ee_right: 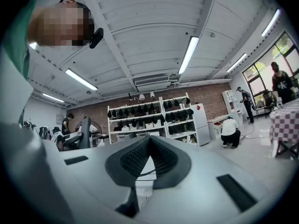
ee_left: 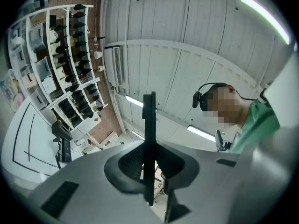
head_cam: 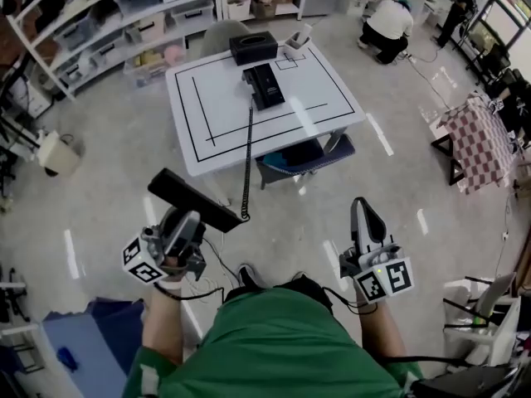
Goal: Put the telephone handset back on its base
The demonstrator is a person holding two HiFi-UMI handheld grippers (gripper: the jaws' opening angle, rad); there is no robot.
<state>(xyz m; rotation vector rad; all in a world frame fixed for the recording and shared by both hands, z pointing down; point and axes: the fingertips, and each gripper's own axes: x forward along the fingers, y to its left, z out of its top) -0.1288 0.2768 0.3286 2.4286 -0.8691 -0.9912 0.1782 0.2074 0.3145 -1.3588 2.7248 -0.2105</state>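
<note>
Room: a pale glossy floor (head_cam: 108, 164) is spreading under everything, and white open shelving (head_cam: 108, 23) loaded with bins is running along the far side.
Worktop: a white square worktop (head_cam: 216, 106) marked with black tape lines is standing well ahead of both tools.
Left tool: the left tool (head_cam: 184, 222) is gripping a flat black plastic telephone handset (head_cam: 193, 200). The left gripper view is showing the jaws clamped on its thin edge, which is rising upright between them.
Handset: it is lying crosswise in the left tool, sticking out on both sides of the jaws, in the air and well apart from its base.
Cord: a black coiled cord (head_cam: 247, 156) is hanging from the handset end nearer the right tool and running ahead onto the worktop.
Base: the black rectangular telephone base (head_cam: 264, 86) is sitting on the worktop, far ahead of the left tool.
Box: a black rectangular box (head_cam: 253, 47) is sitting just beyond the base, at the worktop's far edge.
Right tool: the right tool (head_cam: 365, 214) is hovering well apart from the left tool, on its right. Its jaws are resting together with nothing between them.
Chair: a dark blue chair seat (head_cam: 303, 160) is sitting under the worktop's near edge.
Surroundings: a person in a white top (head_cam: 387, 25) is crouching on the floor far ahead of the right tool, and a red-and-white checked cloth (head_cam: 479, 139) is draping a table off to its right.
</note>
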